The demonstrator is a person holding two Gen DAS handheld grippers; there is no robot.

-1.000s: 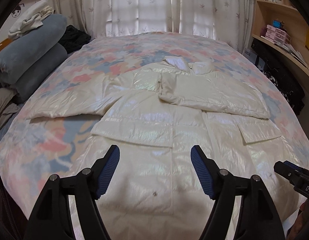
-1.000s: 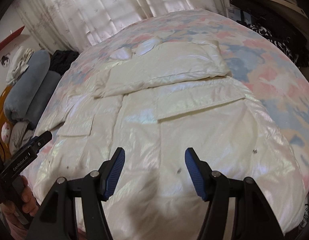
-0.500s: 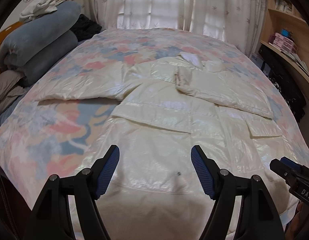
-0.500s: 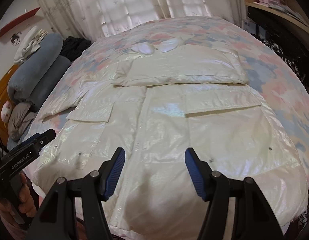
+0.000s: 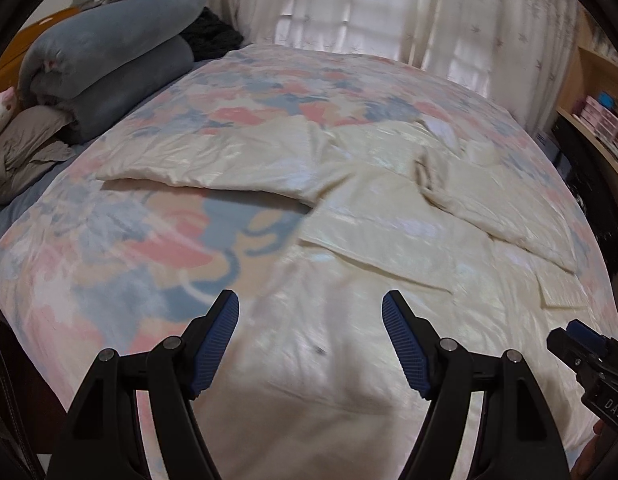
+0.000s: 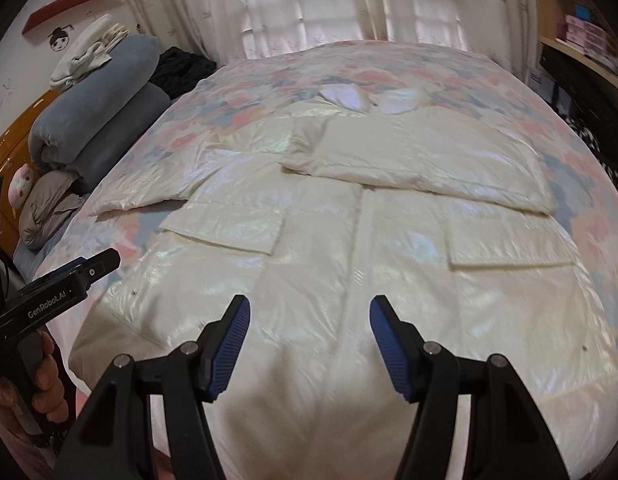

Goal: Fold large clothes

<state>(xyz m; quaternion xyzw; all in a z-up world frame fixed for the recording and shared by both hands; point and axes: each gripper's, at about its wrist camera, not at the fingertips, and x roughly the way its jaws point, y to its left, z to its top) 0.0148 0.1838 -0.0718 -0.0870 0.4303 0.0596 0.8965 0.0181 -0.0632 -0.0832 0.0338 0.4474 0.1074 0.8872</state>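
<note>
- Plainly, the cream padded jacket (image 6: 349, 240) lay spread front-up on the bed (image 5: 109, 264), one sleeve (image 6: 429, 160) folded across the chest, the other sleeve (image 5: 197, 160) stretched out to the side.
- Both the left gripper (image 5: 311, 344) and the right gripper (image 6: 309, 344) hung released above the hem, nothing between their jaws.
- Its shiny shell looked slippery, light and puffy, so it would probably slide and spring back; the outstretched cuff or the hem corners seemed the best places to pinch.
- Two flapped pockets (image 6: 229, 228) showed; their contents could not be seen.
</note>
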